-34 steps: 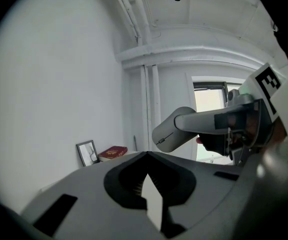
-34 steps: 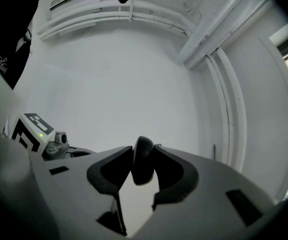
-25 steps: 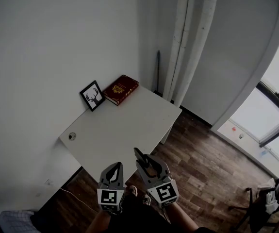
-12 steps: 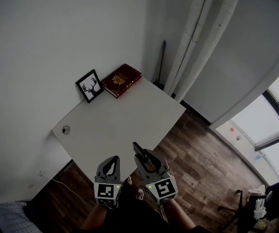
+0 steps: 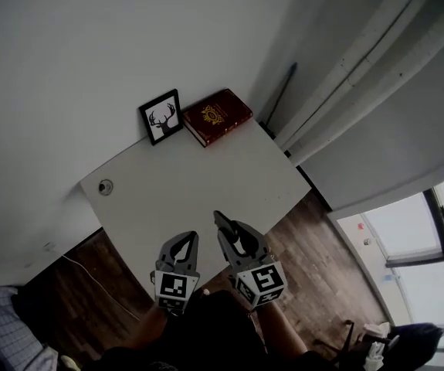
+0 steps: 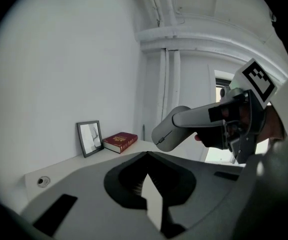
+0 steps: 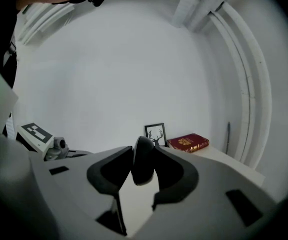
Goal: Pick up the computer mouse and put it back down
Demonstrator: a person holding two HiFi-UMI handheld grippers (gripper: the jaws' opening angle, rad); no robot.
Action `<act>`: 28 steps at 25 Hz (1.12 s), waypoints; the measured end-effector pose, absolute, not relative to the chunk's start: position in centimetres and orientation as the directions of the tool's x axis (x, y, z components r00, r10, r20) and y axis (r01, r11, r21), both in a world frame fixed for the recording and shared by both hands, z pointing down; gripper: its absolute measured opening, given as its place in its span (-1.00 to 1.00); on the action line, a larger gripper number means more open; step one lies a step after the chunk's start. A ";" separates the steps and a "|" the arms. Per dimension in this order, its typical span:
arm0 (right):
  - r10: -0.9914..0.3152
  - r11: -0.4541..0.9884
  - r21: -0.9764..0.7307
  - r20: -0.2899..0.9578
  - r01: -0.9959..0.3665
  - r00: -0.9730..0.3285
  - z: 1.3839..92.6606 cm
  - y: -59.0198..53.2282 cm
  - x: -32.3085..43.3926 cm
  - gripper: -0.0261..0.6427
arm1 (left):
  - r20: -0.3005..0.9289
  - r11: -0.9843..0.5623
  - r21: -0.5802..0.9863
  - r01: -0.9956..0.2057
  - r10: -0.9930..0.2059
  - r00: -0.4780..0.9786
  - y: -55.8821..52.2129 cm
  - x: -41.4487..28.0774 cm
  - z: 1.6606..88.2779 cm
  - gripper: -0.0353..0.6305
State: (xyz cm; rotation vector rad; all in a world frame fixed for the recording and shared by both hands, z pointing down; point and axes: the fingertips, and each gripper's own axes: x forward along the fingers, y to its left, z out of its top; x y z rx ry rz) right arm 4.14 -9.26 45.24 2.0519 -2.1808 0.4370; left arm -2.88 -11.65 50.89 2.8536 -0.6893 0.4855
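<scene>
Right gripper (image 5: pixel 234 236): my fingers stand about half open and are clamped on the computer mouse (image 7: pixel 142 160), one pad on each of its sides.
Computer mouse: it is up in the air in my right grip, clear of the surface, over the near edge of the white table (image 5: pixel 194 184). From my left gripper's camera it is a grey rounded body sticking out ahead of the right jaws, with the wall behind it.
Left gripper (image 6: pixel 146 155): my fingers are pressed fully together with nothing between them. It hangs just beside the right gripper, at the same near edge of the table.
Table top: mostly bare, with a small round cable port (image 5: pixel 104 186) near its left edge.
Far end of the table: a black-framed deer picture (image 5: pixel 162 117) leans against the white wall, and a dark red book (image 5: pixel 218 116) with a gold emblem lies flat just beside it.
Surroundings: dark wooden floor (image 5: pixel 314 234) to the right of the table, and white pipes (image 5: pixel 360 76) running up the corner of the room.
</scene>
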 end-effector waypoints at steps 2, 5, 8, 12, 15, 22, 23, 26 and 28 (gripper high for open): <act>-0.946 0.070 -0.153 0.302 -0.986 -0.114 45.9 -10.7 4.5 -0.49 | 0.356 -0.858 0.108 -0.502 -0.438 0.825 -12.5 -2.9 51.4 -0.89; -0.928 0.116 -0.185 0.329 -0.976 -0.173 46.8 -12.7 5.6 -0.48 | 0.375 -0.822 0.129 -0.554 -0.477 0.795 -13.4 -2.5 52.2 -0.89; -0.913 0.164 -0.205 0.338 -0.965 -0.227 48.0 -15.9 7.3 -0.49 | 0.389 -0.789 0.120 -0.602 -0.521 0.760 -15.5 -1.4 53.2 -0.89; -0.862 0.253 -0.273 0.372 -0.928 -0.345 51.4 -19.6 9.1 -0.49 | 0.436 -0.709 0.125 -0.694 -0.589 0.680 -18.0 0.1 55.5 -0.89; -0.817 0.307 -0.357 0.376 -0.882 -0.437 52.9 -22.0 10.4 -0.48 | 0.460 -0.648 0.098 -0.756 -0.644 0.612 -19.3 1.0 56.0 -0.89; -0.738 0.360 -0.424 0.416 -0.831 -0.531 56.7 -26.1 13.7 -0.49 | 0.500 -0.574 0.081 -0.814 -0.684 0.532 -20.1 3.1 56.9 -0.89; -0.724 0.359 -0.443 0.424 -0.821 -0.545 57.5 -26.5 14.0 -0.48 | 0.501 -0.566 0.077 -0.821 -0.690 0.523 -20.2 3.3 56.9 -0.89; -0.683 0.349 -0.493 0.448 -0.797 -0.577 59.9 -27.7 14.5 -0.49 | 0.523 -0.537 0.089 -0.839 -0.692 0.498 -20.3 3.5 57.4 -0.89; -0.659 0.356 -0.504 0.461 -0.787 -0.594 61.2 -28.3 14.4 -0.48 | 0.529 -0.516 0.103 -0.850 -0.696 0.486 -20.3 3.6 57.6 -0.89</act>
